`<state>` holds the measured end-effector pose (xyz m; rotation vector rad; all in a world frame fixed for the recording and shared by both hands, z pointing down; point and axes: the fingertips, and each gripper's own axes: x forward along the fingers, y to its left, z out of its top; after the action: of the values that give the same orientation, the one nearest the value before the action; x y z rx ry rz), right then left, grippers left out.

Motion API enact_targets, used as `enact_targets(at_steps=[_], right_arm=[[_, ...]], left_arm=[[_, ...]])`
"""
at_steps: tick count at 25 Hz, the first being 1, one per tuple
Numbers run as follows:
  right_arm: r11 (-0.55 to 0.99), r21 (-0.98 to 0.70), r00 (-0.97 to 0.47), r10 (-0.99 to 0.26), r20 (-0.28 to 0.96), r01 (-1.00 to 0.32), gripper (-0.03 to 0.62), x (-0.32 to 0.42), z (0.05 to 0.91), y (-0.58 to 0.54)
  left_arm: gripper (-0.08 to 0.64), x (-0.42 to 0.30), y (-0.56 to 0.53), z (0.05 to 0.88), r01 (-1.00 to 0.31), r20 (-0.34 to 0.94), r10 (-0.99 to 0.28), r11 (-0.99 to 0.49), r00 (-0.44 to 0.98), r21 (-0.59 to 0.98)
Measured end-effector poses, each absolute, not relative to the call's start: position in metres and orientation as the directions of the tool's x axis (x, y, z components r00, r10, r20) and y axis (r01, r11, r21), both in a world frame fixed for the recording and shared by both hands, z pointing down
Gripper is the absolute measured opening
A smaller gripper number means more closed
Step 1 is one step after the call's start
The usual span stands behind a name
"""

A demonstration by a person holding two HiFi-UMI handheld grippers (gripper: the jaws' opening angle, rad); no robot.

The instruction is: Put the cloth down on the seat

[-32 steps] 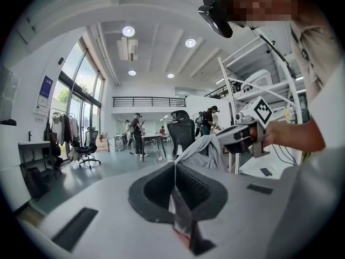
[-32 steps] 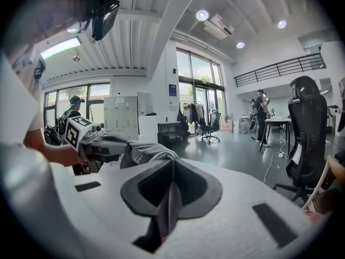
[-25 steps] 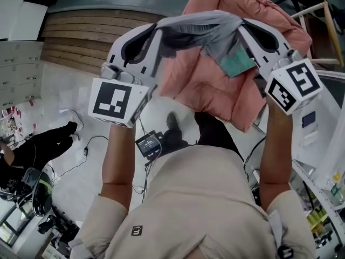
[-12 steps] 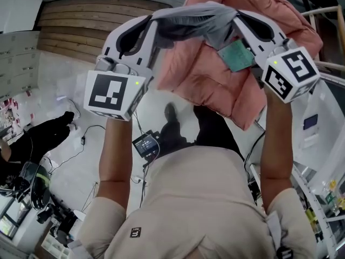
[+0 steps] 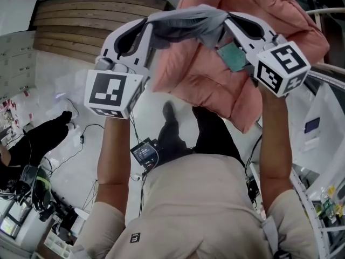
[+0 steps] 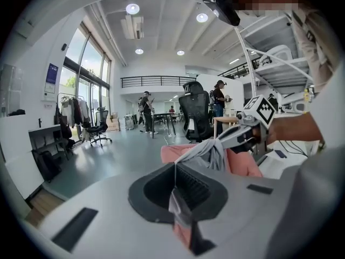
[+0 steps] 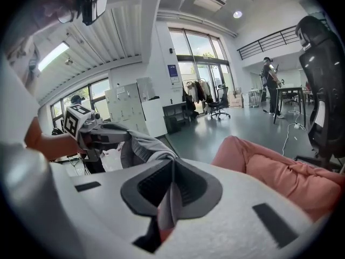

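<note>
Above the pink seat cushion [image 5: 207, 88], left tongs [image 5: 150, 26] and right tongs [image 5: 230, 25] each clamp one end of the grey cloth [image 5: 186, 26], stretching it out so it should land flat.

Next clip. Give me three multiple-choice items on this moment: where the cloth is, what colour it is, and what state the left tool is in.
1. Where is the cloth?
A. On the floor
B. Held between the left tool and the right tool, over the pink cushion
C. Over the person's shoulder

2. What colour is the cloth?
A. Grey
B. Yellow
C. Blue

3. What state is the left tool in?
A. Open and empty
B. Open round a cable
C. Shut on the cloth

Answers:
1 B: the head view shows it spanning from tool to tool over the cushion.
2 A: it is grey in all three views.
3 C: the left gripper view shows the jaws pressed together on a fold of cloth.
</note>
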<state>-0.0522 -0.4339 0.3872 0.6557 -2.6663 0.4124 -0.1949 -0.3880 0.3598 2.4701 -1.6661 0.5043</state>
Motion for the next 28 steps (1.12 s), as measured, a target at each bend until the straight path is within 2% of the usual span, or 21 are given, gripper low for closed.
enact_targets(at_steps=[18,28], right_arm=[[0.836,-0.287,-0.825,-0.296,0.481,-0.467,0.014,-0.082,0.570,-0.484],[0.859,-0.223,-0.811,-0.307,0.498,-0.461,0.014,-0.108,0.613,-0.517]], left_arm=[[0.014,-0.225,-0.424,0.538,-0.948,0.529,-0.811,-0.315,0.248,-0.039],[0.014,-0.248,-0.445,0.595,-0.963,0.591,-0.779,-0.270,0.210,-0.013]])
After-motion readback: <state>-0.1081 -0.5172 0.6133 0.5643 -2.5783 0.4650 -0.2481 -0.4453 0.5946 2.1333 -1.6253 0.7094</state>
